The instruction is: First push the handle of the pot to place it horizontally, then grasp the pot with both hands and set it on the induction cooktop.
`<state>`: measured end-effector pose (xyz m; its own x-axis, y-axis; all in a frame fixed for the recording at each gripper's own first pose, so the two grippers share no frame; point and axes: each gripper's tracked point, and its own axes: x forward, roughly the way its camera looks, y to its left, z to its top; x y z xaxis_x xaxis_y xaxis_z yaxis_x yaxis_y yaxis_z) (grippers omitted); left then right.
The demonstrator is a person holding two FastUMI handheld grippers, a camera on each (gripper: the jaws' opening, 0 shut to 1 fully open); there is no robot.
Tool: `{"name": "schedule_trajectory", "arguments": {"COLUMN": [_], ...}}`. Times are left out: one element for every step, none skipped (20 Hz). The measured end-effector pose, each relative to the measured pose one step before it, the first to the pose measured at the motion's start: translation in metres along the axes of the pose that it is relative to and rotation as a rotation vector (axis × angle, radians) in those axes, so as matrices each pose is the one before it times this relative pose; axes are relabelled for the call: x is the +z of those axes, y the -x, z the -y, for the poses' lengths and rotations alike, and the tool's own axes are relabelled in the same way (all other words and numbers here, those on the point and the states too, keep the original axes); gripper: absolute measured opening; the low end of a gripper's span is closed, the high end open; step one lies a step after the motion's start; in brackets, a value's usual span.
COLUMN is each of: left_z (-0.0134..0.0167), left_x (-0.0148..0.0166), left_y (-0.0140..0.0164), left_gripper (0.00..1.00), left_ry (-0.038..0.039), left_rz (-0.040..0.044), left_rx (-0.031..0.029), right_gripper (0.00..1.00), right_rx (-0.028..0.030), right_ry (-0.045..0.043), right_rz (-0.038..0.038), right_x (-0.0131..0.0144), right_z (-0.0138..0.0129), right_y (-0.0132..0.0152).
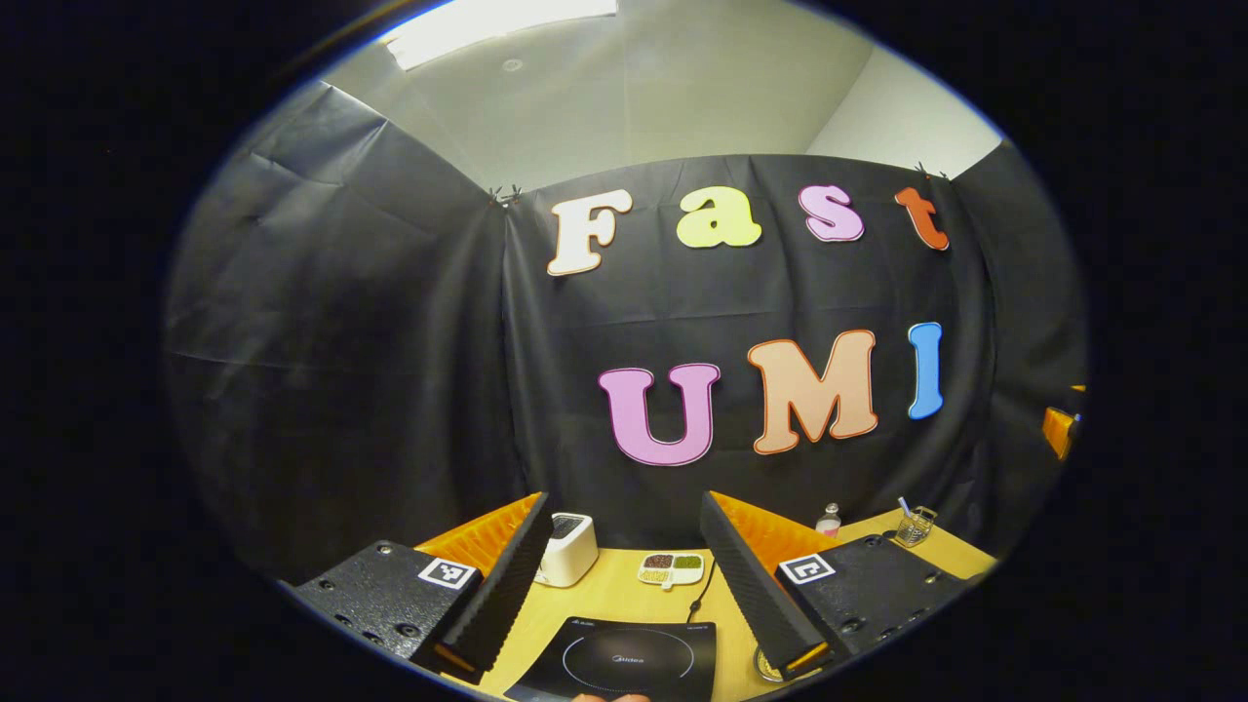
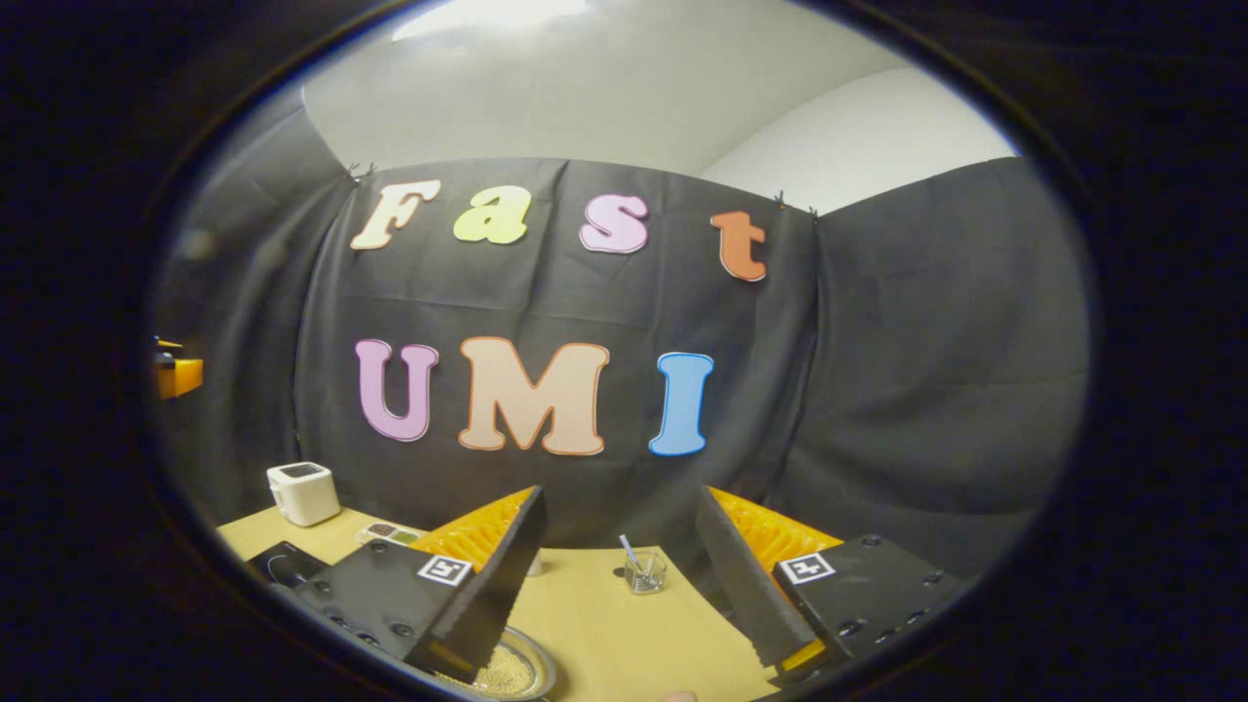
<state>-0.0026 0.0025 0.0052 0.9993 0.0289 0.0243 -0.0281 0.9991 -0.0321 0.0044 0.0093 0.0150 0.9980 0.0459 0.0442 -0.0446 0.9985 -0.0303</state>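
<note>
The black induction cooktop [image 1: 624, 661] lies on the wooden table, low between the fingers of my left gripper [image 1: 621, 502], which is open and holds nothing. The cooktop's corner [image 2: 283, 564] also appears at the left in the right gripper view. A round metal-rimmed vessel [image 2: 515, 673], apparently the pot, sits partly hidden under the left finger of my right gripper [image 2: 621, 495], which is open and empty as well. A sliver of a round rim [image 1: 767, 667] peeks out beside the left gripper's right finger. No pot handle is visible.
At the back of the table stand a white boxy appliance [image 1: 567, 548], a small compartment dish [image 1: 672, 568], a pink-topped bottle [image 1: 829, 521] and a glass with a straw [image 2: 643, 572]. Black cloth walls close in on three sides.
</note>
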Motion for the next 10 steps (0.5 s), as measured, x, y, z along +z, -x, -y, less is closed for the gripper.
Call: {"name": "schedule_trajectory", "arguments": {"left_z": [0.00098, 0.00122, 0.00120, 0.00135, 0.00266, 0.00128, 0.00052, 0.00119, 0.00288, 0.00141], "left_x": [-0.00032, 0.00201, 0.00107, 0.00136, 0.00183, 0.00259, 0.00056, 0.00152, 0.00019, 0.00035], "left_y": [-0.00115, -0.00219, -0.00068, -0.00148, -0.00034, -0.00129, -0.00077, -0.00028, -0.00019, 0.00039], "left_gripper": [0.99, 0.99, 0.99, 0.99, 0.99, 0.99, 0.99, 0.99, 0.99, 0.99], "left_ry": [-0.00241, -0.00215, -0.00102, 0.00198, 0.00145, -0.00158, -0.00327, -0.00307, -0.00391, -0.00445], "left_rz": [0.00069, 0.00299, 0.00233, 0.00256, 0.00485, 0.00453, 0.00498, 0.00444, 0.00241, 0.00057], "left_rx": [-0.00312, -0.00280, -0.00200, -0.00407, -0.00526, -0.00137, -0.00051, -0.00344, -0.00452, -0.00405], "right_gripper": [0.94, 0.94, 0.94, 0.94, 0.83, 0.71, 0.60, 0.56, 0.52, 0.53], "right_rx": [0.00899, 0.00768, 0.01134, 0.01526, -0.00408, 0.01641, 0.01862, 0.01925, 0.01858, -0.02116], "right_ry": [0.00589, 0.00608, 0.00252, -0.00315, -0.00318, -0.00885, -0.01038, -0.01421, -0.01461, -0.00489], "right_rz": [0.00282, 0.00308, 0.00167, -0.00430, -0.00826, -0.01341, -0.02296, -0.02753, -0.02350, -0.01970], "right_x": [0.00007, 0.00135, 0.00040, -0.00077, -0.00164, -0.00379, -0.00490, -0.00760, -0.00767, -0.00343], "right_z": [-0.00386, -0.00406, -0.00457, -0.00591, -0.00305, -0.00483, -0.00959, -0.00656, -0.00758, 0.00431], "right_y": [-0.00108, -0.00137, -0.00194, -0.00175, 0.00260, -0.00446, 0.00060, -0.00195, -0.00244, -0.00086]}}
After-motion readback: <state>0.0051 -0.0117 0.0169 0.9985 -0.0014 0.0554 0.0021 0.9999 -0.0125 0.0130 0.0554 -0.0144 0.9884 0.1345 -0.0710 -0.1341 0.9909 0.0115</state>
